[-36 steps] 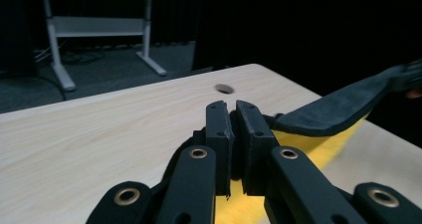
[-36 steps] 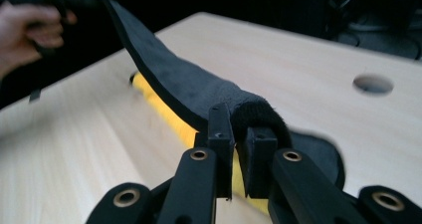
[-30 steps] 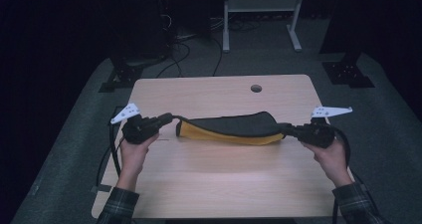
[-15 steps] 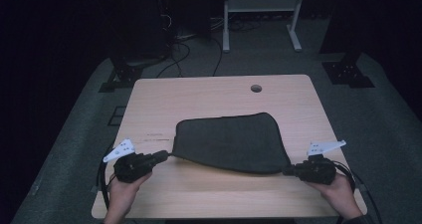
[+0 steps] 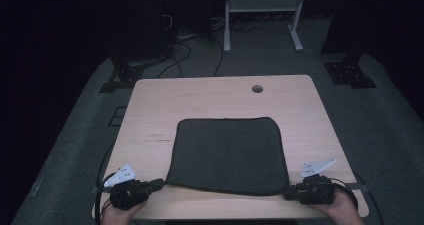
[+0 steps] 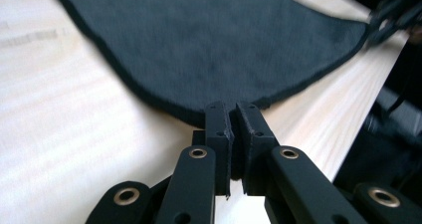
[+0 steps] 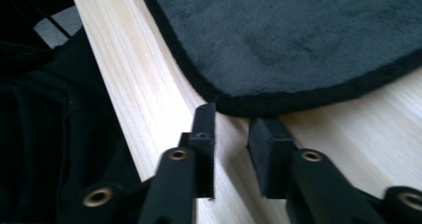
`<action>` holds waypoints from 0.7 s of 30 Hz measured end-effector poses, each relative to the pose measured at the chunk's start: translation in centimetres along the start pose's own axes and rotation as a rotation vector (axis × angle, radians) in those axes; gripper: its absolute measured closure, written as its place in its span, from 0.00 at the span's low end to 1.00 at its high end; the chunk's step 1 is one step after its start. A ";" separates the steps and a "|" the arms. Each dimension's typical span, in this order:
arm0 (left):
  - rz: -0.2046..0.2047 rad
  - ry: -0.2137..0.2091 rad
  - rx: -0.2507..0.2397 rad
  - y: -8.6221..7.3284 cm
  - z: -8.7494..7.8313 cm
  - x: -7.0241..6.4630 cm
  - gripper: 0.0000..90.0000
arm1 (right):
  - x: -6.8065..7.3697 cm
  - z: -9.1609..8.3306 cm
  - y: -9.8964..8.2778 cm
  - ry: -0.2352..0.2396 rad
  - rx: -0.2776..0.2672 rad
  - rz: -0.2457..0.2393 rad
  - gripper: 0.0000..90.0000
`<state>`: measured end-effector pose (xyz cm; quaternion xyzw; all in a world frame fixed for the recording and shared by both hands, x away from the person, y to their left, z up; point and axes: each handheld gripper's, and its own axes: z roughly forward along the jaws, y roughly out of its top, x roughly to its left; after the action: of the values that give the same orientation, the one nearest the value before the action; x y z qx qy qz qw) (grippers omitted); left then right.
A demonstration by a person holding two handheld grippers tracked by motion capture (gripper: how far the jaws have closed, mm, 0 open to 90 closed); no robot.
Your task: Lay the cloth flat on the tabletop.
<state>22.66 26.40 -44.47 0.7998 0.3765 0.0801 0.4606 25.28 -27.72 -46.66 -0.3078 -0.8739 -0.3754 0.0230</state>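
My left claw (image 6: 233, 115) stays pinched on the near corner of the dark cloth (image 5: 227, 154), spread flat on the table (image 5: 150, 115). Right claw (image 7: 234, 122) has just been opening, nothing between. Cloth looks soft, light, limp; best taken at hemmed corners.

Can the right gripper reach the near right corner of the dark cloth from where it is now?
Probably yes. The right gripper sits right at the near corner of the dark cloth, jaws just opened and parted with nothing between them. Only bare table lies around it, so nothing blocks the way.
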 end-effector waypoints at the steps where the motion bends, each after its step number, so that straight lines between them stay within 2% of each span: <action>1: 0.005 0.007 0.018 -0.1 0.1 -0.2 0.94 | 0.0 -0.2 -0.1 -0.008 -0.005 0.004 0.76; 2: 0.005 0.007 0.018 -0.1 0.1 -0.2 0.94 | 0.0 -0.4 -0.3 -0.019 -0.010 0.007 0.74; 4: 0.019 0.011 0.050 -0.4 0.2 -0.5 0.94 | -0.2 -0.9 -0.5 -0.054 -0.022 0.009 0.70; 9: 0.013 0.011 0.083 -1.2 0.0 -1.0 0.94 | -0.6 -2.1 -0.9 -0.155 -0.071 0.008 0.55; 14: 0.029 0.025 0.107 -1.8 0.1 -1.4 0.93 | -0.8 -2.4 -0.5 -0.210 -0.113 -0.015 0.46; 16: 0.042 0.046 0.105 -1.7 0.1 -1.2 0.87 | -1.0 -2.4 -0.3 -0.239 -0.124 -0.031 0.43; 20: 0.041 0.079 0.094 -1.5 0.1 -0.9 0.73 | -1.4 -2.2 0.2 -0.257 -0.149 -0.038 0.37; 21: 0.042 0.076 0.093 -1.4 0.0 -0.8 0.69 | -1.5 -2.2 0.3 -0.260 -0.153 -0.040 0.36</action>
<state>21.40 26.28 -45.46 0.8244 0.3804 0.1025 0.4064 26.25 -29.78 -45.28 -0.3371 -0.8443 -0.3983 -0.1217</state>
